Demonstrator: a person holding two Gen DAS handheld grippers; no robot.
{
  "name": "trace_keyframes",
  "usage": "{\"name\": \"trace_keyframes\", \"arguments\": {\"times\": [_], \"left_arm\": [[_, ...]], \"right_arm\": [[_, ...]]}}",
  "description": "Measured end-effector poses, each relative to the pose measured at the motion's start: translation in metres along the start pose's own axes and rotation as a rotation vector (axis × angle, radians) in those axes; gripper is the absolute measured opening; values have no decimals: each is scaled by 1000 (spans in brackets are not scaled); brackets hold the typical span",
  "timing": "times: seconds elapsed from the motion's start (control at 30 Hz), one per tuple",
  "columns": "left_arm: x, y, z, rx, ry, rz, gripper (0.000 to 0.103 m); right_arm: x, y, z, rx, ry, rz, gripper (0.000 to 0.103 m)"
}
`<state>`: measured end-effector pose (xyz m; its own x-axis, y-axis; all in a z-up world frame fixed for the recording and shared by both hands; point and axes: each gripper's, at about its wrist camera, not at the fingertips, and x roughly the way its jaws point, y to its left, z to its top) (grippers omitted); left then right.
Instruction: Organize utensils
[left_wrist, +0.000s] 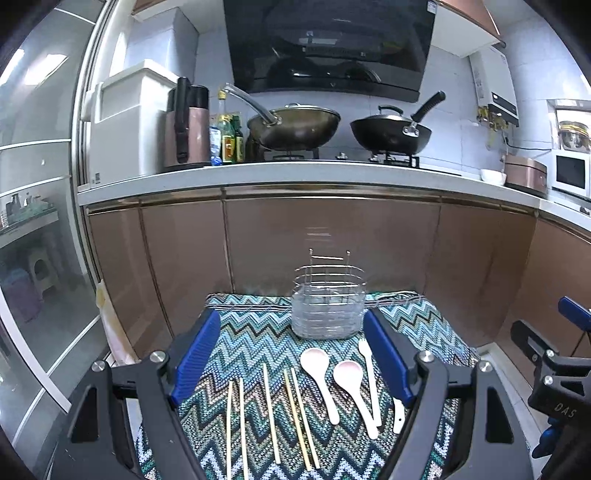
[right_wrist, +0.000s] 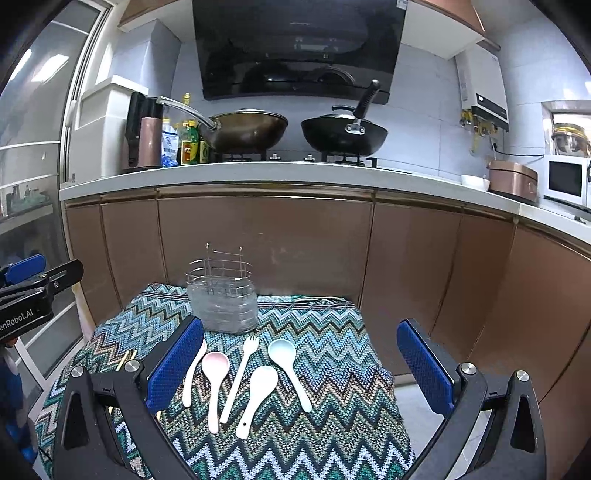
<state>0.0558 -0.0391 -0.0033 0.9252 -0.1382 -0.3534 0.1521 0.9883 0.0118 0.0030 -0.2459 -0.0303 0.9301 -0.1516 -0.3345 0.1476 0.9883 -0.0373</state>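
A wire utensil holder (left_wrist: 328, 308) with a clear liner stands at the far side of a zigzag-patterned cloth (left_wrist: 258, 343); it also shows in the right wrist view (right_wrist: 223, 301). Several wooden chopsticks (left_wrist: 271, 413) lie in front of it on the left. Two pink spoons (left_wrist: 318, 373) (left_wrist: 354, 384) and a white fork (left_wrist: 369, 380) lie to the right of them. In the right wrist view a pink spoon (right_wrist: 215, 380), the fork (right_wrist: 238, 373), a white spoon (right_wrist: 258, 391) and a pale blue spoon (right_wrist: 288, 365) lie side by side. My left gripper (left_wrist: 291, 354) is open above the chopsticks. My right gripper (right_wrist: 301, 363) is open above the spoons.
The cloth (right_wrist: 295, 424) covers a small table in front of brown kitchen cabinets (left_wrist: 332, 236). A counter above holds two woks (left_wrist: 295, 125), bottles and a kettle. A glass sliding door (left_wrist: 33, 221) is on the left.
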Motion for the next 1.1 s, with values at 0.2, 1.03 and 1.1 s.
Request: {"name": "trace_keyframes", "arguments": {"times": [0.2, 1.03, 1.1], "left_arm": [[-7, -3, 1, 15, -20, 24, 79], [-40, 19, 6, -4, -59, 92, 79], [-42, 20, 6, -8, -69, 99, 79]], "right_arm": [[3, -4, 0, 15, 6, 0, 103], [-30, 16, 11, -44, -100, 33, 103], [-31, 15, 12, -41, -102, 36, 103]]}}
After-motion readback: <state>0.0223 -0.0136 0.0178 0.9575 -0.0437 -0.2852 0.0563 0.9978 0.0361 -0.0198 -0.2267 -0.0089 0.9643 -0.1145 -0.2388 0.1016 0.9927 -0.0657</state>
